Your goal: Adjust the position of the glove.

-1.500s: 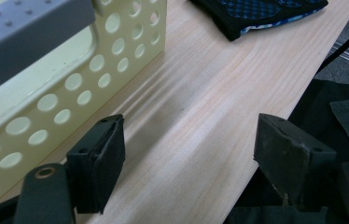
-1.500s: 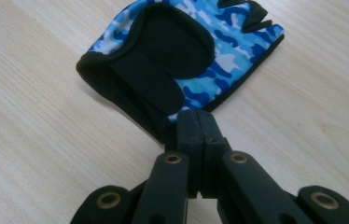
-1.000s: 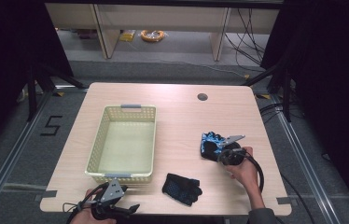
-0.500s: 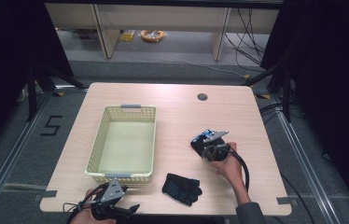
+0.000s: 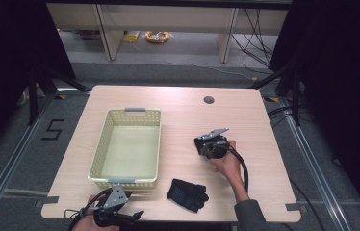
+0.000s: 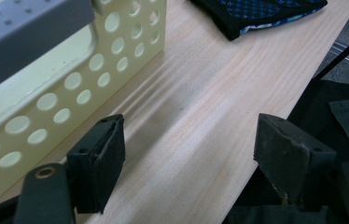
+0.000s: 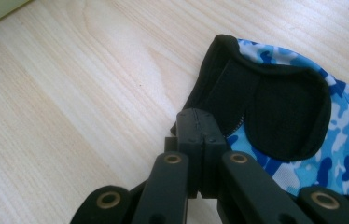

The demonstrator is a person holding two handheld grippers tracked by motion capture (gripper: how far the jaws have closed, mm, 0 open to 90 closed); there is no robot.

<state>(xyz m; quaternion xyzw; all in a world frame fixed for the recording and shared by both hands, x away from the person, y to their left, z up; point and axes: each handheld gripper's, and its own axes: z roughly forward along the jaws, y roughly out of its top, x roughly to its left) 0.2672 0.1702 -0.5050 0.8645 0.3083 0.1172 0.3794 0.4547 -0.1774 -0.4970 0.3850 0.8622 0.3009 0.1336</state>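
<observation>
The right claw (image 7: 199,140) is clenched on a blue glove (image 7: 303,116) right of the empty basket (image 5: 102,144), the black glove (image 5: 187,194) untouched, left claw (image 6: 191,154) released.

One readable mark: a black figure "5" (image 5: 53,130), set on the grey floor (image 5: 19,159) left of the table (image 5: 178,103), beside the metal rail. No legible print on the basket (image 5: 102,144), on either glove, or on the grippers.

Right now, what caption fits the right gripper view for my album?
Right gripper shut on the cuff of a blue camouflage glove over the wooden table.
</observation>
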